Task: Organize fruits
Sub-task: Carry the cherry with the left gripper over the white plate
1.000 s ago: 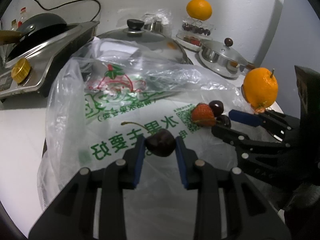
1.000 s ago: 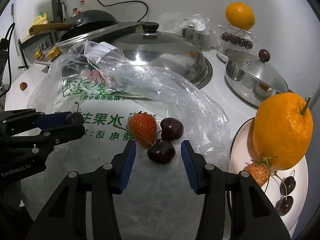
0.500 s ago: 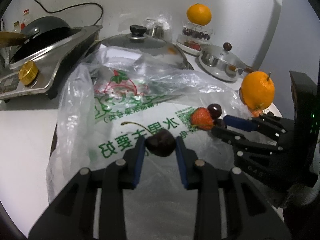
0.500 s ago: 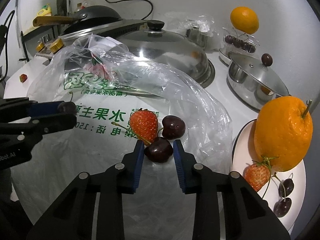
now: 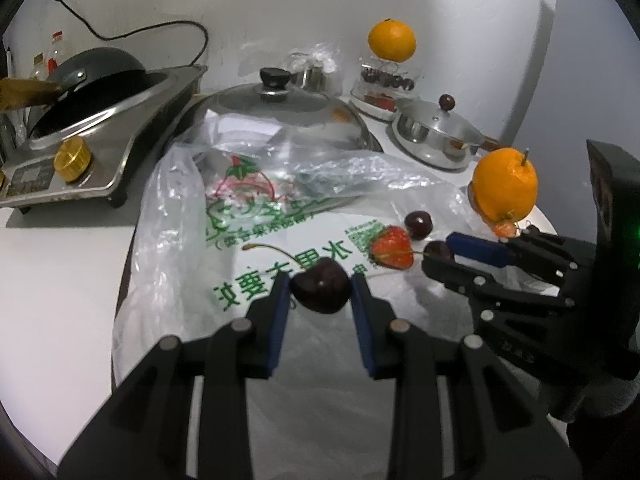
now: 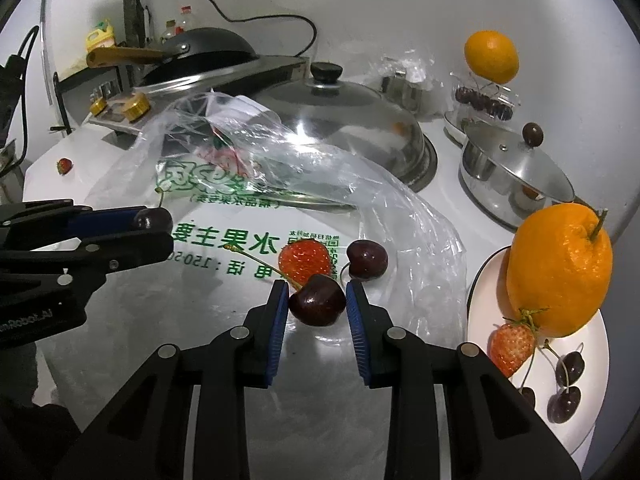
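My left gripper is shut on a dark cherry with a long stem, held above the clear plastic bag. My right gripper is shut on another dark cherry that sits on the bag. Just beyond it lie a strawberry and a third cherry. At the right, a white plate carries an orange, a strawberry and several cherries. In the left wrist view the right gripper shows at the right, next to the strawberry.
Behind the bag sits a big domed steel lid, a small lidded pot, a stove with a black wok, and a glass stand with cherries topped by an orange. A stray strawberry lies far left.
My right gripper's jaws have come together onto the cherry on the bag. My left gripper, with its cherry, has risen a little above the bag.
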`<act>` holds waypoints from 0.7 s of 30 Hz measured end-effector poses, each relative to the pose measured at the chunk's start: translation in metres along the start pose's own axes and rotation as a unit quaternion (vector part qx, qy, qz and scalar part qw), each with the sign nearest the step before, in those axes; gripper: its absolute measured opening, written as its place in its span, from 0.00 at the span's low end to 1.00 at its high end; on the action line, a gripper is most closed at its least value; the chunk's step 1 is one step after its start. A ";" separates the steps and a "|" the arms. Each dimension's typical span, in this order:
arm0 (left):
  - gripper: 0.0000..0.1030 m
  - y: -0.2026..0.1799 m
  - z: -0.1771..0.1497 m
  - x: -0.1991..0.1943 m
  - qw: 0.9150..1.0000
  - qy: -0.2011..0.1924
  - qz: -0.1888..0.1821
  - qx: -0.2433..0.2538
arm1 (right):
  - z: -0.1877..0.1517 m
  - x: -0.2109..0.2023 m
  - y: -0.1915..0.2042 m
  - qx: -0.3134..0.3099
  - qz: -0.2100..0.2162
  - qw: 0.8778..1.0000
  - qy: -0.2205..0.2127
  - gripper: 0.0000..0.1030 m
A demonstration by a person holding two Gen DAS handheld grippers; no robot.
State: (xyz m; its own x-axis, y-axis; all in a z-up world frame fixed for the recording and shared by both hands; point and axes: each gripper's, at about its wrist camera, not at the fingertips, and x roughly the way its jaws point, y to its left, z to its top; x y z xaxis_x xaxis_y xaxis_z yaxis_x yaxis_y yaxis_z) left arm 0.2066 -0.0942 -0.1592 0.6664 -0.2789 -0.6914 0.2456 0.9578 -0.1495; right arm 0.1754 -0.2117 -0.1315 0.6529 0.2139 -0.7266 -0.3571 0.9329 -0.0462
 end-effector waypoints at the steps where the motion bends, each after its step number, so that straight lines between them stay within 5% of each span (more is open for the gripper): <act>1: 0.31 -0.001 0.000 -0.001 1.000 -0.001 0.000 0.001 | 0.000 -0.002 0.000 0.000 0.000 1.000 -0.002 0.31; 21: 0.31 -0.039 -0.005 -0.035 0.999 -0.022 0.002 0.034 | -0.015 -0.057 -0.012 0.015 -0.010 0.999 -0.044 0.31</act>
State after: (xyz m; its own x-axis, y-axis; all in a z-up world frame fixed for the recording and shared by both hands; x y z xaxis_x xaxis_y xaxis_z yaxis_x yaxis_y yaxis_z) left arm 0.1702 -0.1214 -0.1330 0.6982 -0.2785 -0.6595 0.2883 0.9526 -0.0970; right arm 0.1322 -0.2391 -0.0999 0.7166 0.2181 -0.6625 -0.3237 0.9454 -0.0389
